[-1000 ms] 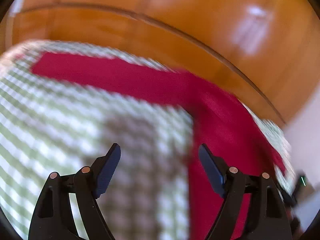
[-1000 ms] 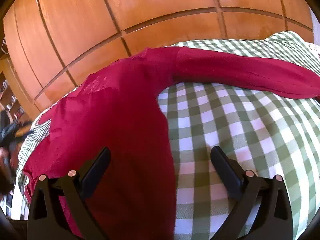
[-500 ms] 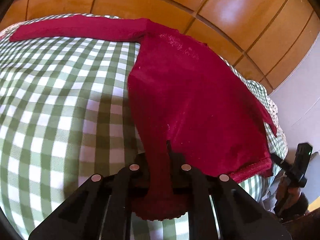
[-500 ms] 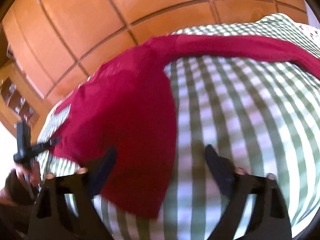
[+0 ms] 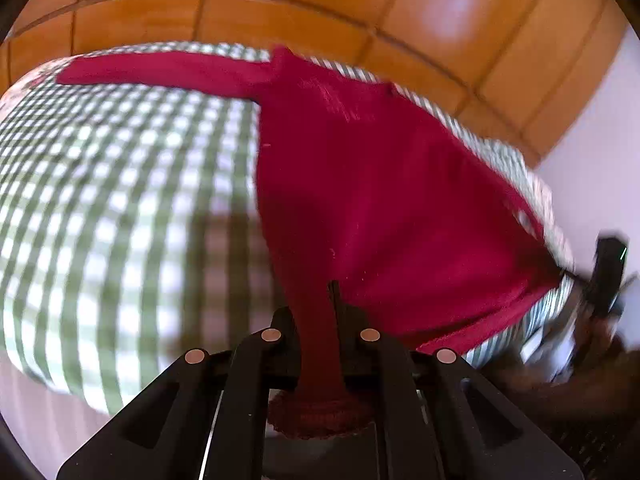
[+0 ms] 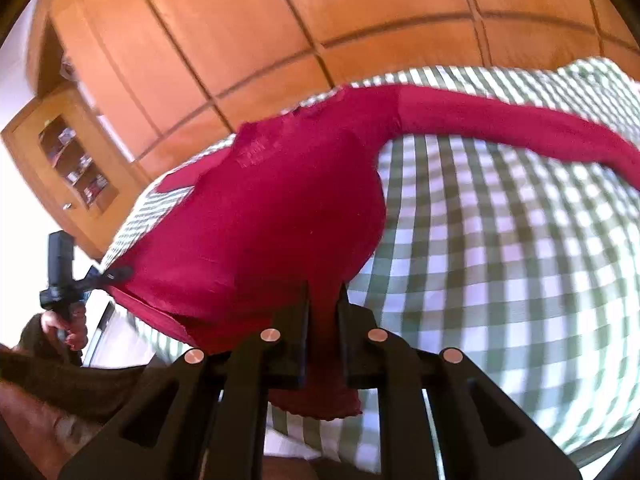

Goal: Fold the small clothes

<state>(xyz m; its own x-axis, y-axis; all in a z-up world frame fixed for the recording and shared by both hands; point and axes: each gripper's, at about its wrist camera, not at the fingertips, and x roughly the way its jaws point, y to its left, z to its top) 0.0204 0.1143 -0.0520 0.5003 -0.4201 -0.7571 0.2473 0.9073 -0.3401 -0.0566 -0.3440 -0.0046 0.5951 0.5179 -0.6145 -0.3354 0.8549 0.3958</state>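
A small dark-red long-sleeved top [image 5: 380, 184] lies spread on a green-and-white checked cloth [image 5: 120, 200]. One sleeve [image 5: 160, 72] stretches to the far left. My left gripper [image 5: 320, 312] is shut on the top's near hem corner, and the fabric bunches between its jaws. In the right wrist view the same top [image 6: 272, 208] lies with a sleeve [image 6: 520, 128] reaching far right. My right gripper [image 6: 324, 312] is shut on the other hem corner. Each gripper shows at the edge of the other's view, the right gripper [image 5: 608, 276] and the left gripper [image 6: 60, 272].
The checked cloth [image 6: 520, 260] covers a table whose near edge drops off just below the grippers. Orange wooden panelling [image 5: 360, 8] stands behind the table. A wooden cabinet with glass doors [image 6: 72, 160] stands at the left in the right wrist view.
Both grippers were open above the cloth one second ago. The left closed on the hem half a second ago. The right has now closed on the other hem corner.
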